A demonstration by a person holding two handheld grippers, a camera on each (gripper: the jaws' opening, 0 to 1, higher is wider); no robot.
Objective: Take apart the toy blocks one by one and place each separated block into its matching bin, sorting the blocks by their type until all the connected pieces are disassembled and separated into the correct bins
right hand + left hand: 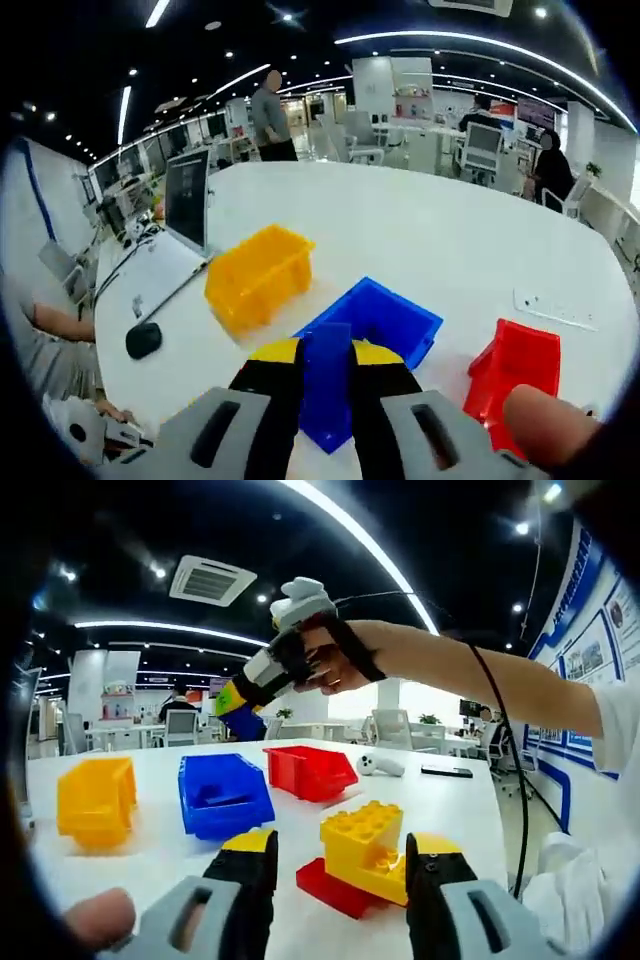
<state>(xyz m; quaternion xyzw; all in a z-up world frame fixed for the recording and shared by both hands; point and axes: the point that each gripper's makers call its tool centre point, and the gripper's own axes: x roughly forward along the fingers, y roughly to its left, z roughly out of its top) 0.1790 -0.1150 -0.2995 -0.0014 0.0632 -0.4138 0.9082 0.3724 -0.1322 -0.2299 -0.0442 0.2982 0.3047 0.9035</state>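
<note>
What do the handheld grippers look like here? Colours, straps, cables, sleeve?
Both grippers have grey bodies with slotted cut-outs, and black jaws tipped in yellow. In the left gripper view, the left gripper rises from the bottom, and the right gripper has a whitish knob on top. A black strap crosses the hand, a thin black cable hangs from the arm, and the sleeve is white.

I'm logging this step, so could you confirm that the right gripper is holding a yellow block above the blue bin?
Not quite: the block in the right gripper is blue, not yellow, as the right gripper view shows. It is held above the blue bin.
</note>
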